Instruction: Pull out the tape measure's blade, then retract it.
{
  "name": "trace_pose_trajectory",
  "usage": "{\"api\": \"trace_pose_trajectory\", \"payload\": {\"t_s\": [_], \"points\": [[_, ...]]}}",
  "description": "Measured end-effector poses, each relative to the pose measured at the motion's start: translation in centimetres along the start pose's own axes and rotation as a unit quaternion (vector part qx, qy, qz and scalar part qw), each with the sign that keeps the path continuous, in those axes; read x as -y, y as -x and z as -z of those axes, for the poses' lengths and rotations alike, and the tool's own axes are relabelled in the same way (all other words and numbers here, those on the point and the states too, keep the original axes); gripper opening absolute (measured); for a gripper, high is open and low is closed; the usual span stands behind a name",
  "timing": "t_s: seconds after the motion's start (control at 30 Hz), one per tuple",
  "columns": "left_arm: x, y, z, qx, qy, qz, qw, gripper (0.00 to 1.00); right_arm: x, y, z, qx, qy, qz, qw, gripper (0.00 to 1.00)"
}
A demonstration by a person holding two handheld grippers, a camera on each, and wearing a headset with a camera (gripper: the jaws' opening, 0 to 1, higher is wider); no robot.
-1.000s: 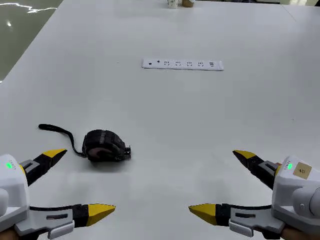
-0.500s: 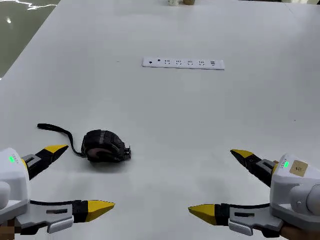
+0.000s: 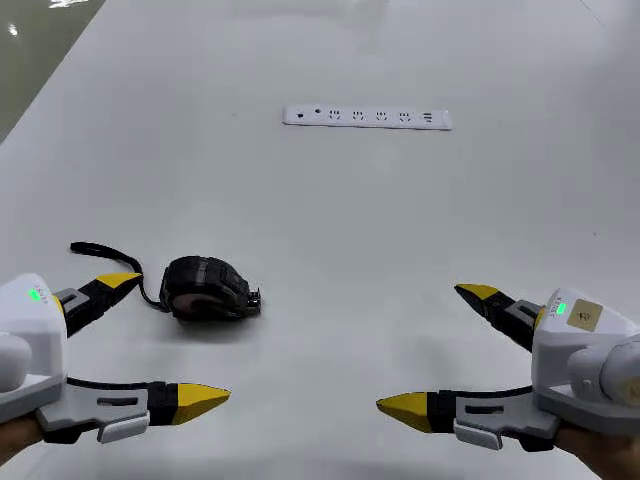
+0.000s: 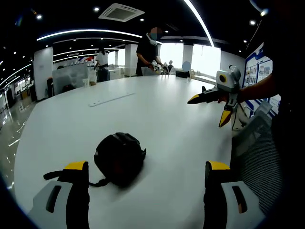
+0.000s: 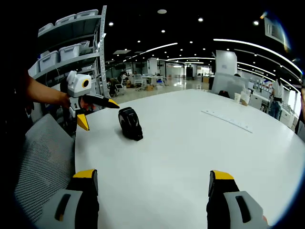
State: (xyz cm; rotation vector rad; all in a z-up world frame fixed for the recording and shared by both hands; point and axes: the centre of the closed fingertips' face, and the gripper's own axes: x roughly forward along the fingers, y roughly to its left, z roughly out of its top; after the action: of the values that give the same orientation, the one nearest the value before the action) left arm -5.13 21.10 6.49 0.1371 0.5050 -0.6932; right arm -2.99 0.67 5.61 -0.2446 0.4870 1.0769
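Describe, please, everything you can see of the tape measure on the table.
The tape measure is a rounded black case, rubbery-looking, resting on the white table. Its blade is retracted, the end hook on its right in the head view. A black wrist strap trails leftward. No gripper touches it; the open left gripper is nearest.

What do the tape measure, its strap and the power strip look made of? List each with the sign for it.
Tape measure: likely hard plastic with a rubbery grip; black, matt, ribbed, with a duller reddish-brown side face. Strap: probably woven cord or fabric; thin, black, lying limp in a curve. Power strip: likely moulded plastic; white, smooth, flat, with dark socket holes.
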Motion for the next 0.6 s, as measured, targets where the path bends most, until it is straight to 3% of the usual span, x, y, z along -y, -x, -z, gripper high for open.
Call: {"api": "trace_pose_trajectory", "payload": {"t_s": [0.6], "points": [[-1.7, -1.0, 0.0, -0.024, -0.019, 0.025, 0.9992, 0.99, 0.6, -2.5, -0.1, -0.007, 0.024, -0.038, 0.999, 0.87]]}}
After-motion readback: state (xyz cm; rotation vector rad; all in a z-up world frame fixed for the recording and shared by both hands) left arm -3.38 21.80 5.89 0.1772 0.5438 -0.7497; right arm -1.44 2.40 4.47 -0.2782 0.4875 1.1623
